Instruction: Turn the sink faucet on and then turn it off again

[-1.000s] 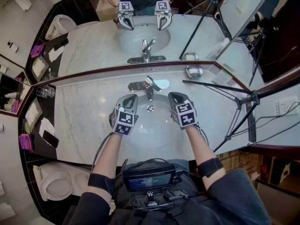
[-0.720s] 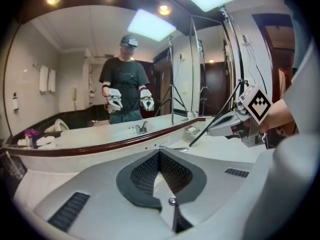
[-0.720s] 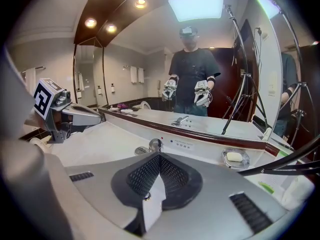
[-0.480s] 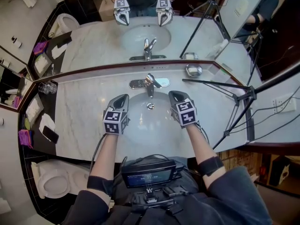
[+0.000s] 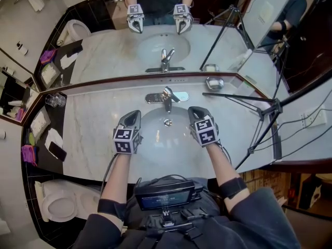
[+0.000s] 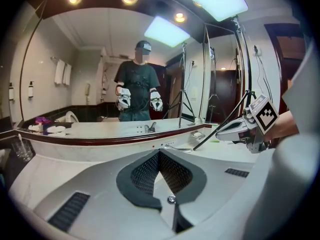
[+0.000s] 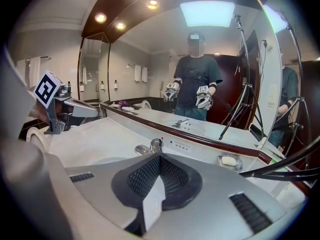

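A person stands at a pale marble counter (image 5: pixel 88 123) in a bathroom, a two-jaw tool in each hand, both held over the oval sink (image 5: pixel 155 144). The left gripper (image 5: pixel 133 114) hangs above the left side of the sink, its jaws clenched together on nothing. The right gripper (image 5: pixel 195 111) hangs above the right side, jaws likewise pressed together and empty.

The chrome faucet (image 5: pixel 166 97) stands at the back of the sink, between and beyond the two tools; neither touches it. The drain (image 5: pixel 167 122) lies just in front of it.

A soap dish (image 5: pixel 215 83) holding a bar sits at the counter's back edge, right of the faucet. A black tripod (image 5: pixel 259 113) reaches across the right end of the counter. Drinking glasses (image 5: pixel 52 100) stand at the far left corner, beside a dark side shelf where a phone (image 5: pixel 55 150) lies.

A wide mirror (image 5: pixel 104 45) with a dark red-brown ledge runs along the wall and reflects the person, both tools and the ceiling lights. A white toilet (image 5: pixel 61 206) stands left of the counter.
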